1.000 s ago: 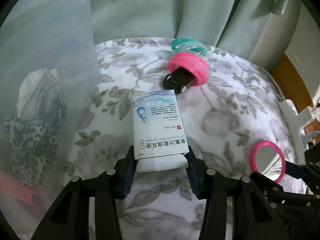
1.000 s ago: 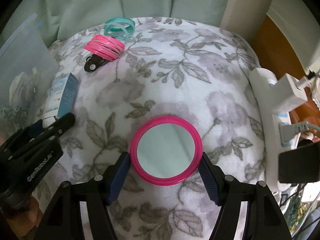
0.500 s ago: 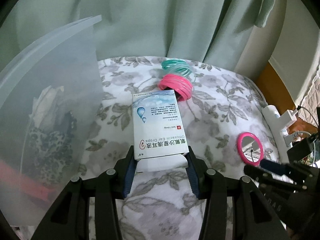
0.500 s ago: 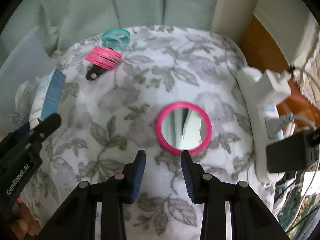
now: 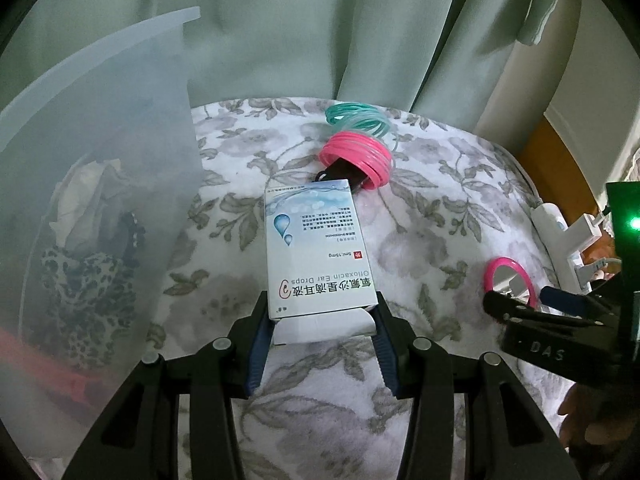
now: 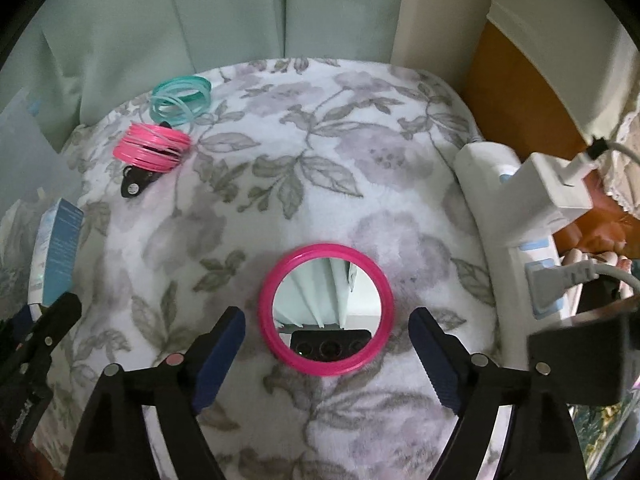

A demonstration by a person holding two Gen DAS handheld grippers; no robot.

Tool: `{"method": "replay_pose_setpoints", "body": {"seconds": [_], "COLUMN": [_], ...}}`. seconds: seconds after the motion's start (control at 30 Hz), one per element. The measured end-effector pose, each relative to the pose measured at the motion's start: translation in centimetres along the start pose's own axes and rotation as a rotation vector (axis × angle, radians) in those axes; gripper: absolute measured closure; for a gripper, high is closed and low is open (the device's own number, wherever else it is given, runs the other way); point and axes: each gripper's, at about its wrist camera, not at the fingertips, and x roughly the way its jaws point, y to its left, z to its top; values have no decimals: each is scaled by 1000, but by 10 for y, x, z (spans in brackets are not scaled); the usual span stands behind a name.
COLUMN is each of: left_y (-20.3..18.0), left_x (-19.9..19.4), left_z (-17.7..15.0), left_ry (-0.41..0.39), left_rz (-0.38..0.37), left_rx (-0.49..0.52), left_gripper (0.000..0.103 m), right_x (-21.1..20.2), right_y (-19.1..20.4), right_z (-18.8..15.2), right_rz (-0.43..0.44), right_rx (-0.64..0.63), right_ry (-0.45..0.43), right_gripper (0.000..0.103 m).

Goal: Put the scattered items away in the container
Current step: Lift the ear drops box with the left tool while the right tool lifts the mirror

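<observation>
My left gripper (image 5: pixel 320 312) is shut on a white and blue ear drops box (image 5: pixel 316 248) and holds it above the floral blanket, right of the translucent container (image 5: pixel 120 160). The box also shows in the right wrist view (image 6: pixel 56 256). My right gripper (image 6: pixel 326 332) is open and empty, its fingers either side of the round pink mirror (image 6: pixel 326 312), which lies flat on the blanket. The mirror shows in the left wrist view (image 5: pixel 508 280). A pink coil (image 6: pixel 154 148), a teal coil (image 6: pixel 182 98) and a small black clip (image 6: pixel 136 186) lie at the far left.
The container holds leopard-print cloth (image 5: pixel 76 292) and white fabric. A white power strip with plugs (image 6: pixel 524 216) runs along the blanket's right edge. Green curtains (image 5: pixel 320 32) hang behind. The floral blanket (image 6: pixel 320 160) covers the surface.
The right gripper let go of the mirror, drew back nearly shut, then opened wide around it. The left gripper lifted the box higher beside the container.
</observation>
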Motion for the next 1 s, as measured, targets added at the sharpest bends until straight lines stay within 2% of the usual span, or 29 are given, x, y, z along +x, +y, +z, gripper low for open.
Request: {"method": "replay_pose_setpoints", "body": {"seconds": [0.37,0.5,1.0], "left_y": [2,2,-5], "left_x": [8,5,-20], "left_z": [-1,-1,4], "left_ry": [23,21,-26], "left_rz": [-16,-18,-33], "left_rx": [-10,-11,-2], "left_gripper": [55,55,55], "right_x": [15,13,-5], "right_y": [3,2,0], "right_z": [4,1,-10], "right_rz": [-28,-28,-6], "right_rx": [5,15,56], "right_ry": [-3,-10,2], "right_gripper": [17,27,28]}}
